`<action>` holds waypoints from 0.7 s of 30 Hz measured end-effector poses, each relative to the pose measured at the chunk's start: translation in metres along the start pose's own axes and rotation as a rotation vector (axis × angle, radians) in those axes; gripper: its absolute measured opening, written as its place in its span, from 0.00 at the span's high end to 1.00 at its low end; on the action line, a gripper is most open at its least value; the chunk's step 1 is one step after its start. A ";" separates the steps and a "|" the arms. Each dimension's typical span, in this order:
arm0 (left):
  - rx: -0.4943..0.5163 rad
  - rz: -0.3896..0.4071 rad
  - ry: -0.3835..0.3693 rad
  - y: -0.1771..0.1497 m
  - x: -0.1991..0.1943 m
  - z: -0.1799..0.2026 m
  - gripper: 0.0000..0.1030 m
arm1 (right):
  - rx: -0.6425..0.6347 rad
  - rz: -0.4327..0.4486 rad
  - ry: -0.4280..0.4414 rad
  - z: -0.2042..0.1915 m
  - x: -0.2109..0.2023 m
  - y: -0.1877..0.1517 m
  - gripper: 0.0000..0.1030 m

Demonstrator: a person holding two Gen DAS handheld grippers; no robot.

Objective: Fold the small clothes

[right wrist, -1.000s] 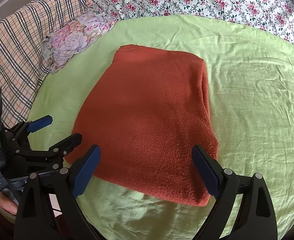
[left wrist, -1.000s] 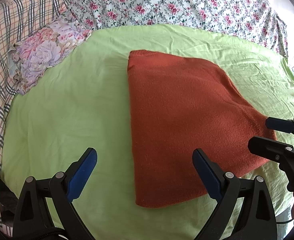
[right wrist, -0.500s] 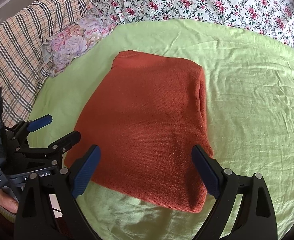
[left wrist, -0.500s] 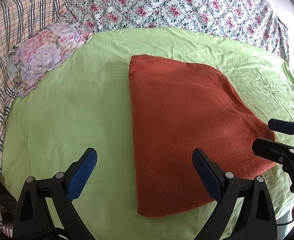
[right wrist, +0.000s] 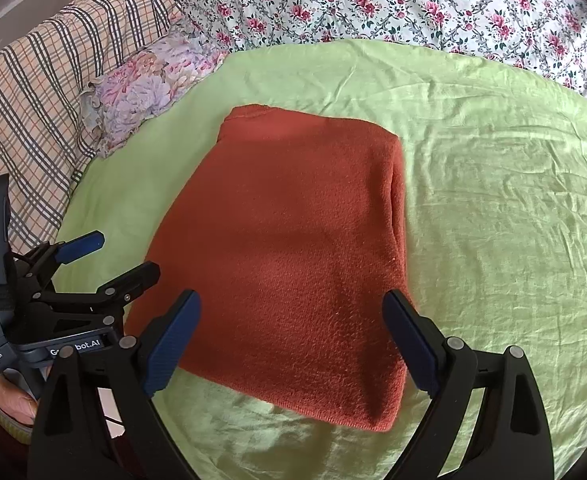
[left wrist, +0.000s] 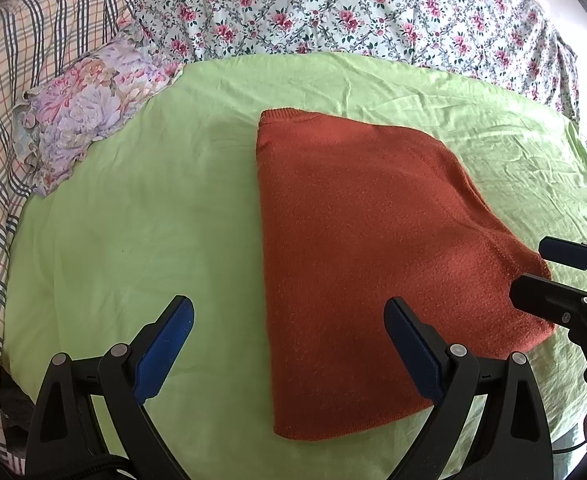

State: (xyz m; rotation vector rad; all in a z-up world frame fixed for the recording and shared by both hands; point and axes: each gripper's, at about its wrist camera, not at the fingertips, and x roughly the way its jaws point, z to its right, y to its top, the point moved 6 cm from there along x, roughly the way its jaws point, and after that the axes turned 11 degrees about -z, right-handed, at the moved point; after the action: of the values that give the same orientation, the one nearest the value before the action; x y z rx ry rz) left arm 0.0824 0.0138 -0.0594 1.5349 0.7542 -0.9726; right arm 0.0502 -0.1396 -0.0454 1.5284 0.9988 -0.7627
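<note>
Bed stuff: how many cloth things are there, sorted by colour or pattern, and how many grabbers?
Rust sweater: 1
Green sheet: 1
Rose-print cover: 1
Purple floral pillow: 1
Plaid blanket: 1
Grippers: 2, left gripper and right gripper, both open
Total: 7

Folded rust sweater (right wrist: 293, 248) — green sheet (right wrist: 493, 200)

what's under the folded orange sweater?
The folded orange sweater lies flat on the light green sheet, which shows all around it. Whatever lies directly beneath, or between its layers, is covered. Both grippers, left and right, are open, empty.
</note>
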 end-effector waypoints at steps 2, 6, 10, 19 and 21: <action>0.004 -0.001 -0.002 0.000 0.000 0.001 0.06 | -0.001 -0.001 -0.001 0.000 0.000 0.000 0.10; 0.005 -0.001 -0.003 0.000 -0.001 0.002 0.06 | 0.000 0.000 -0.001 -0.001 0.000 0.000 0.11; 0.006 0.000 -0.006 0.001 -0.002 0.004 0.06 | -0.002 0.001 0.000 0.000 -0.001 0.001 0.11; 0.008 -0.001 -0.010 0.002 -0.003 0.005 0.06 | -0.002 0.001 0.002 0.001 -0.001 0.002 0.11; 0.007 -0.002 -0.009 0.002 -0.002 0.005 0.06 | -0.001 0.001 0.002 0.001 -0.001 0.002 0.11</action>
State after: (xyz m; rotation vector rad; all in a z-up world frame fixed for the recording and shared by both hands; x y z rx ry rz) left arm 0.0822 0.0086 -0.0565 1.5354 0.7464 -0.9839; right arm 0.0519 -0.1408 -0.0440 1.5288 0.9993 -0.7600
